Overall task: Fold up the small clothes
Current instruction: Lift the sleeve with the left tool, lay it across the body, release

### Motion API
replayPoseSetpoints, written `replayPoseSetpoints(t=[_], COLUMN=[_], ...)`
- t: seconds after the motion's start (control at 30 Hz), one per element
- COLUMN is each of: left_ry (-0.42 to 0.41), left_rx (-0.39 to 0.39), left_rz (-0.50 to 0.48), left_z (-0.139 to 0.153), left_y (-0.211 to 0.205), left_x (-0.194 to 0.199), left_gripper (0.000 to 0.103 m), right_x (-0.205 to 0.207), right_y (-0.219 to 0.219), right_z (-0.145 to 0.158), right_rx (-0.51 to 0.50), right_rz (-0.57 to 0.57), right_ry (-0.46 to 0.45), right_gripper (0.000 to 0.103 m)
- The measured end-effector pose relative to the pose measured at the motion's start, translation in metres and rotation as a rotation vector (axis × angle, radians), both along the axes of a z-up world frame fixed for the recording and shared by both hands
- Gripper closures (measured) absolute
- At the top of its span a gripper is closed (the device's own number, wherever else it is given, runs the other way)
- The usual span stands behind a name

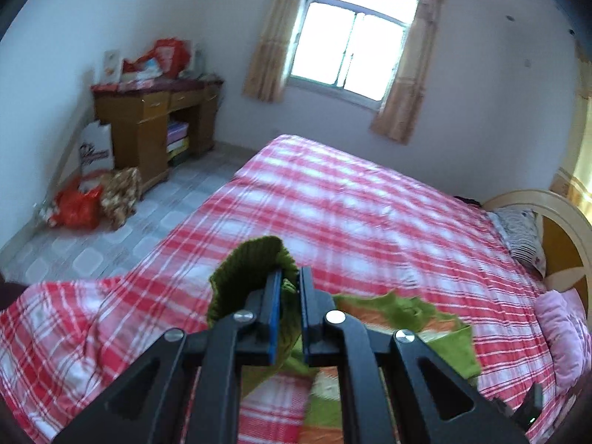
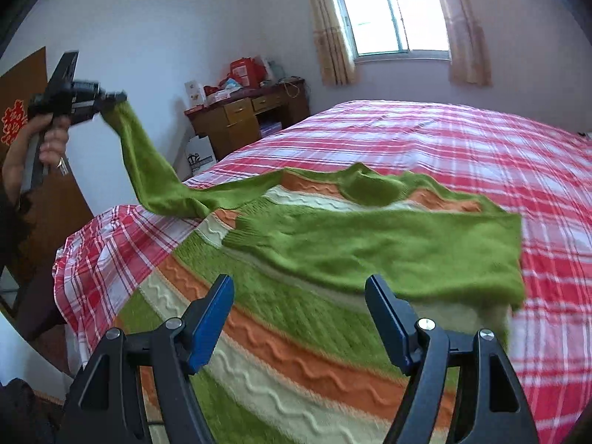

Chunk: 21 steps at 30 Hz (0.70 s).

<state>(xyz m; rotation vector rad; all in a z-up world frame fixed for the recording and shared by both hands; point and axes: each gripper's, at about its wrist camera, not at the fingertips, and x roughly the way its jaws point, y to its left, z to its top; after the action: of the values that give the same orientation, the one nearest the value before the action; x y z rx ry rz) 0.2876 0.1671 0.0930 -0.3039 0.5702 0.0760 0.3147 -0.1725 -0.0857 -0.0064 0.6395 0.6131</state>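
Observation:
A small knitted sweater (image 2: 296, 318), green with orange and cream stripes, lies on the red-and-white checked bed (image 2: 462, 140). Its right sleeve (image 2: 388, 251) is folded across the chest. The left sleeve (image 2: 148, 170) is stretched up and to the left, off the bed. My left gripper (image 1: 288, 277) is shut on that sleeve's green cuff (image 1: 248, 262); in the right wrist view the left gripper (image 2: 120, 97) is held high by a hand. My right gripper (image 2: 299, 292) hangs open just above the sweater's striped body, with nothing between its fingers.
A wooden desk (image 1: 155, 118) with bags and boxes on it stands by the far wall left of the window (image 1: 351, 48). Bags (image 1: 77, 207) lie on the tiled floor beside the bed. Pillows (image 1: 525, 236) and a pink cloth (image 1: 558, 325) sit at the headboard end.

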Motion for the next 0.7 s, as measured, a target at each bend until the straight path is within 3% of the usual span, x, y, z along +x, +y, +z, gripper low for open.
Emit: replayPoseSetpoints(t=[0.33, 0.7], left_ry=[-0.037, 0.020], left_rx=[0.006, -0.007], left_rz=[-0.120, -0.330], left_z=[0.026, -0.004], left_y=[-0.075, -0.197], left_x=[0.035, 0.079], left_gripper=[0.094, 0.095], right_x=[-0.013, -0.019], right_y=[-0.031, -0.057], right_z=[-0.012, -0.023], right_rx=[0.040, 0.187], right_rz=[-0.038, -0.028], right_ry=[-0.002, -0.011], right_gripper=[0.029, 0.029])
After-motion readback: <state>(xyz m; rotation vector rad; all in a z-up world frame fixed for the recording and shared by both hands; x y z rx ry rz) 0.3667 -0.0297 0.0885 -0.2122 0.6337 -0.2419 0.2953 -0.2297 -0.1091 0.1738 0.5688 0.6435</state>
